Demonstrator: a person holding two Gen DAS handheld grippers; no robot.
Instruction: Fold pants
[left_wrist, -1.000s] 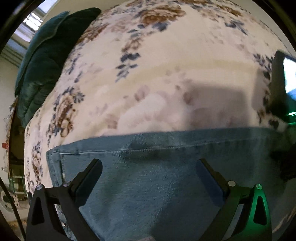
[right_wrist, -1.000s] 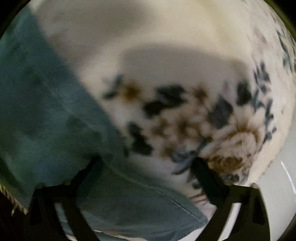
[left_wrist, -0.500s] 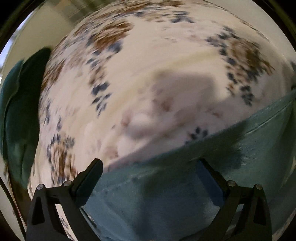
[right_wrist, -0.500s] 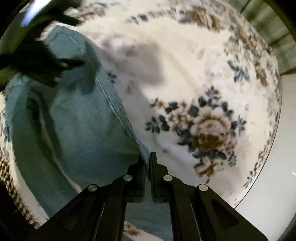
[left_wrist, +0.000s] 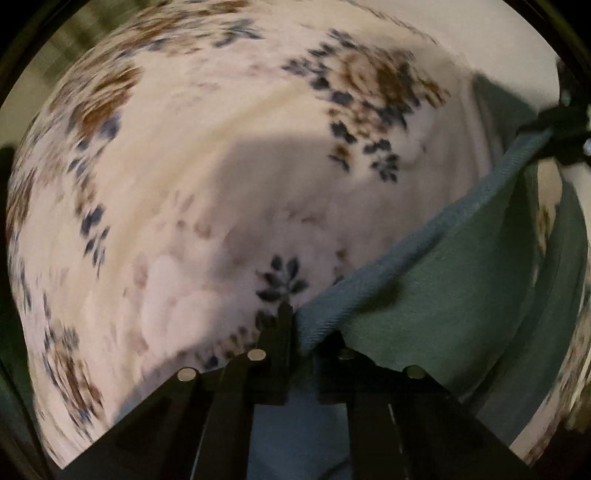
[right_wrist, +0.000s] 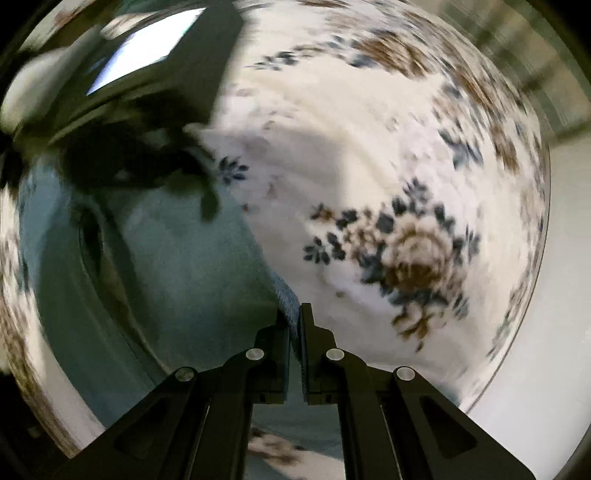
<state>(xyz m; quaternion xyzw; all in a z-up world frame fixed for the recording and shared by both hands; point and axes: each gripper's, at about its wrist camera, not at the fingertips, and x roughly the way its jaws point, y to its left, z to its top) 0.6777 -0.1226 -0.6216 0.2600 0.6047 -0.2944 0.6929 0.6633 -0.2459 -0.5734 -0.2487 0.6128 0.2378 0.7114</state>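
Observation:
The blue-green denim pants (left_wrist: 461, 288) lie on a floral bedspread (left_wrist: 221, 147). My left gripper (left_wrist: 295, 321) is shut on the pants' hemmed edge, which runs up and to the right to my right gripper (left_wrist: 565, 133), seen dark at the frame's edge. In the right wrist view my right gripper (right_wrist: 294, 321) is shut on a corner of the same pants (right_wrist: 166, 251). The edge is raised off the bedspread (right_wrist: 369, 166) there. The left gripper (right_wrist: 147, 158) shows as a dark blur at the upper left. Both views are motion-blurred.
A dark device with a bright screen (right_wrist: 147, 55) lies on the bed beyond the left gripper. The bed's edge and a pale floor (right_wrist: 554, 314) lie to the right in the right wrist view.
Both grippers went from open to shut on the pants' edge, the right one first. The right gripper rose with the cloth. The left wrist view rolled, and the edge now slants up to the right.

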